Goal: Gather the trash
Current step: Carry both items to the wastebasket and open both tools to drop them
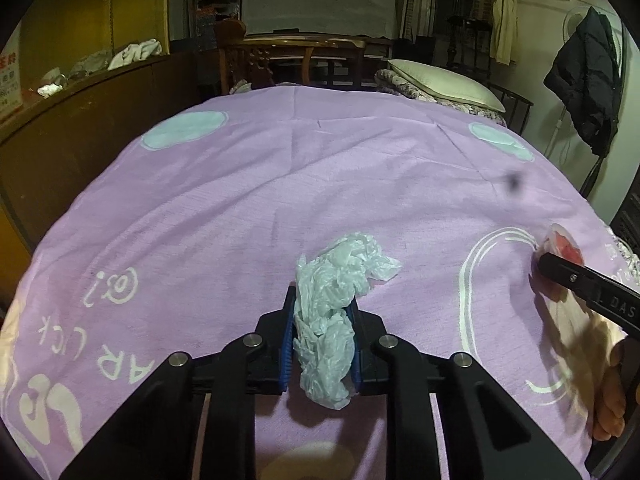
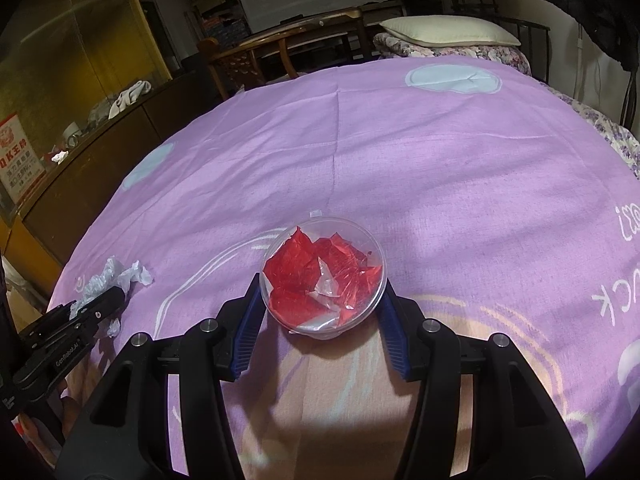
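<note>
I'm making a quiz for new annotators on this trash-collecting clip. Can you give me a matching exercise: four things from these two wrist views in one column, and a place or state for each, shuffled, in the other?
Things:
1. crumpled white plastic bag
2. clear plastic cup
3. pillow
4. red scraps

Places or states:
A. lying at the far end of the bed
B. held between the fingers of the left gripper
C. sitting inside the cup
D. held between the fingers of the right gripper, over the purple bedsheet

Pairs: 1-B, 2-D, 3-A, 4-C
</note>
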The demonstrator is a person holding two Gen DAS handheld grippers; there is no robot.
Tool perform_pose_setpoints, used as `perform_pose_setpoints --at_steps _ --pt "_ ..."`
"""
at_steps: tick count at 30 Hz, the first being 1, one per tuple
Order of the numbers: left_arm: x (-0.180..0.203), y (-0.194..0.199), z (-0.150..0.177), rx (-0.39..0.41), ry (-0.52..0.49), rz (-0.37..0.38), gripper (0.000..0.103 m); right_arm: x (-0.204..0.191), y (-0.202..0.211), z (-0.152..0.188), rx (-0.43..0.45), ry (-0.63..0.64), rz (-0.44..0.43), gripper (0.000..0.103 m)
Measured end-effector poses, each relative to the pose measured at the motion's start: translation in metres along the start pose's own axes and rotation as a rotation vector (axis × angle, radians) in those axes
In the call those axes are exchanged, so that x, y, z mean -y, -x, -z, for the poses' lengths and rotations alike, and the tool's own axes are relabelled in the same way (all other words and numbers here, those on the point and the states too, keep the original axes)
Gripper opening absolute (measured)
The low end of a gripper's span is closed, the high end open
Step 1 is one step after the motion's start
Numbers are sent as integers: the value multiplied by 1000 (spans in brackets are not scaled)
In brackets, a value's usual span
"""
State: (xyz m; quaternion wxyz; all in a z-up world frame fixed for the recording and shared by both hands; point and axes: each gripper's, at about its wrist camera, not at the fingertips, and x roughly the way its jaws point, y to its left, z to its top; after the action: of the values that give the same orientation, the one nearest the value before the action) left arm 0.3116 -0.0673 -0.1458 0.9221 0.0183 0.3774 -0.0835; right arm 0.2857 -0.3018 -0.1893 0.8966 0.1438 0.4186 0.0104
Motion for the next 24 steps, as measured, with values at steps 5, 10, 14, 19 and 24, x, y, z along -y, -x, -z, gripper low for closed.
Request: perform_pose_setpoints --at_steps 5,10,14,19,24 --pt "5 18 6 9 -15 -15 22 -4 25 15 27 -9 -8 53" --pt "11 49 16 42 -41 -36 22 -13 58 31 54 10 -24 53" --pt "14 81 19 82 -46 -42 22 -20 88 39 88 22 -55 53" --pt "18 125 24 134 -56 -49 22 -32 130 46 142 47 -101 53" --pt "15 173 35 185 -62 -70 22 -48 169 54 187 68 -171 53"
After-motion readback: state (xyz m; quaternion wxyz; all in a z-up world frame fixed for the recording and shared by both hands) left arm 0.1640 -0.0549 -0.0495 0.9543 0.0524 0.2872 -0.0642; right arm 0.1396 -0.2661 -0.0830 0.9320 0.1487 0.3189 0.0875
